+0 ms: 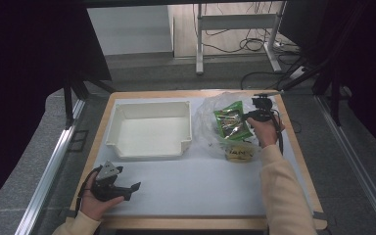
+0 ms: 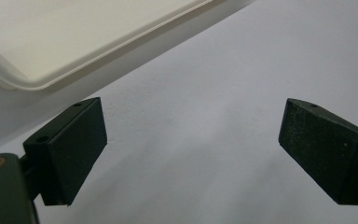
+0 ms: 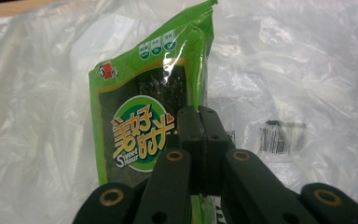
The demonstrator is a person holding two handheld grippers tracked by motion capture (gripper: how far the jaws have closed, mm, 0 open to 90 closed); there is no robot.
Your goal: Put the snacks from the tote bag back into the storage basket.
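My right gripper (image 3: 199, 154) is clamping the green foil snack packet (image 3: 154, 116) over the crinkled clear plastic bag (image 3: 307, 70); my left gripper (image 2: 191, 154) is hanging open

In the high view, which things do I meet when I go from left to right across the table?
left gripper → white tray → clear plastic bag → green snack packet → right gripper

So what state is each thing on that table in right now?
White tray: empty, upright on the table.
Green snack packet: pinched in the right gripper's jaws, raised amid the plastic bag.
Clear plastic bag: crumpled, a yellow packet still in it.
Right gripper: shut on the packet.
Left gripper: jaws open, holding nothing, above the table.
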